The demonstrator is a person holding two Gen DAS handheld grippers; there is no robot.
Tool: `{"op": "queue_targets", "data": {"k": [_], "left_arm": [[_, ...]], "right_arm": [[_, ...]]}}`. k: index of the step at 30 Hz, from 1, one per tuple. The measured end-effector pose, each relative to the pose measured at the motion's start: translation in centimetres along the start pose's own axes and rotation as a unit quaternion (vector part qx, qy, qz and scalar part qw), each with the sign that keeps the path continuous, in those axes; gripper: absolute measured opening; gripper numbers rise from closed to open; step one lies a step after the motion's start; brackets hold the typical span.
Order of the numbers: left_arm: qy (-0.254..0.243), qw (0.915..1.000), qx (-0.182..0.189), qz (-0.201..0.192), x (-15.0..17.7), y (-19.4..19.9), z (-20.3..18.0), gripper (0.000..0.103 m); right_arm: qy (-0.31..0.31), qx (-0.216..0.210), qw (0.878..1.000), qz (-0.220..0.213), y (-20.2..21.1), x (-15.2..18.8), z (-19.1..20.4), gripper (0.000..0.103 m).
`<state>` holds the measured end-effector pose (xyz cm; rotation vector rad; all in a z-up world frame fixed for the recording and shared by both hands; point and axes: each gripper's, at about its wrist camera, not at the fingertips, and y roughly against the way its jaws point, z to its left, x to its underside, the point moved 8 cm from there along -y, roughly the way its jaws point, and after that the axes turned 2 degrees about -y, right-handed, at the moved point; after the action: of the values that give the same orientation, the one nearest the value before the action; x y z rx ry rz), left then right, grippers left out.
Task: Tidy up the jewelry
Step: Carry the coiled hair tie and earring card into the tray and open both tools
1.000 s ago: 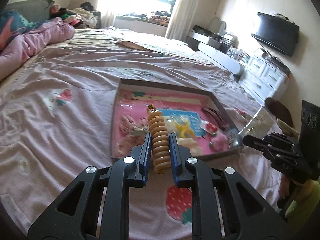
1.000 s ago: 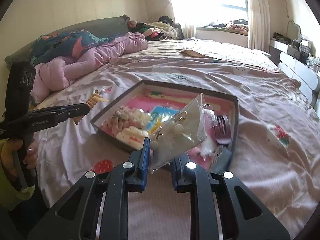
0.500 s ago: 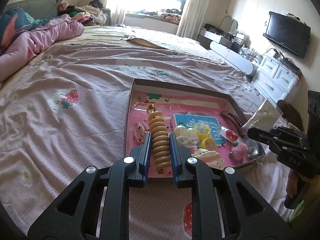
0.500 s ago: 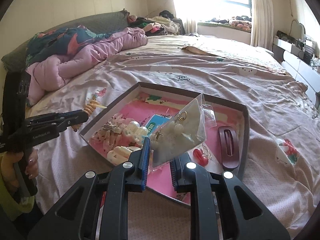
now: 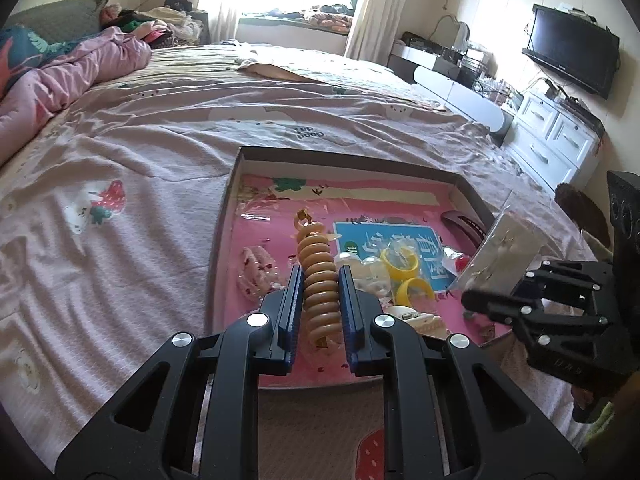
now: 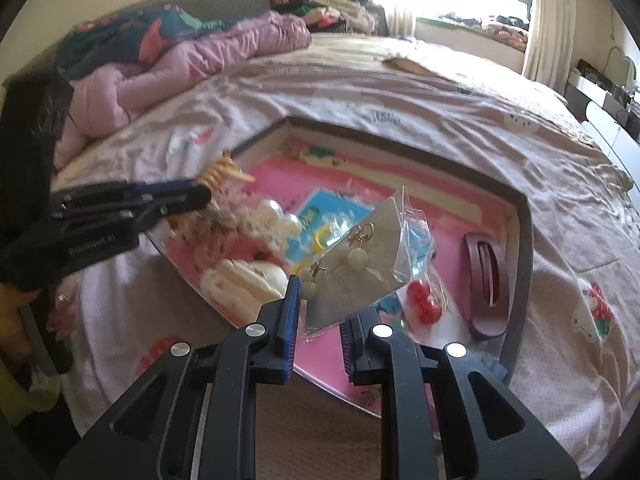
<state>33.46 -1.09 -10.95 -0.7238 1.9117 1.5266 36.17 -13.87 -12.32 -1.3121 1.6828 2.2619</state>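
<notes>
My left gripper [image 5: 319, 280] is shut on a tan spiral hair tie [image 5: 318, 280] and holds it over the near left part of the pink-lined box [image 5: 344, 160]. It also shows in the right wrist view [image 6: 200, 196], with the spiral hair tie [image 6: 219, 171] sticking out. My right gripper [image 6: 320, 292] is shut on a clear bag of pearl earrings [image 6: 356, 268] above the box's near edge [image 6: 520, 248]. In the left wrist view the bag [image 5: 504, 252] and right gripper [image 5: 476, 300] are at the right.
The box lies on a pink bedsheet [image 5: 120, 184] and holds yellow rings [image 5: 400, 260], a maroon hair clip [image 6: 486, 276], red beads [image 6: 422, 300], pearl pieces [image 6: 276, 216] and a white clip [image 6: 244, 280]. A pink duvet [image 6: 180, 68] lies at the far left. Drawers [image 5: 560, 140] stand right of the bed.
Both grippers have moved forward and lower over the box, each keeping hold of its item. The box now fills more of both views.
</notes>
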Motion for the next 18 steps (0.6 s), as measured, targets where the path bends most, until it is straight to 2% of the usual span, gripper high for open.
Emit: {"op": "queue_targets", "data": {"k": [6, 18], "left_arm": [[-0.009, 0.9999, 0.002, 0.008, 0.3, -0.9, -0.5, 0.011], [-0.010, 0.9998, 0.000, 0.015, 0.6, -1.1, -0.6, 0.011]], "right_arm": [[-0.011, 0.009, 0.999, 0.031, -1.0, 1.3, -0.8, 0.018], [-0.024, 0.005, 0.999, 0.040, -0.6, 2.3, -0.9, 0.020]]}}
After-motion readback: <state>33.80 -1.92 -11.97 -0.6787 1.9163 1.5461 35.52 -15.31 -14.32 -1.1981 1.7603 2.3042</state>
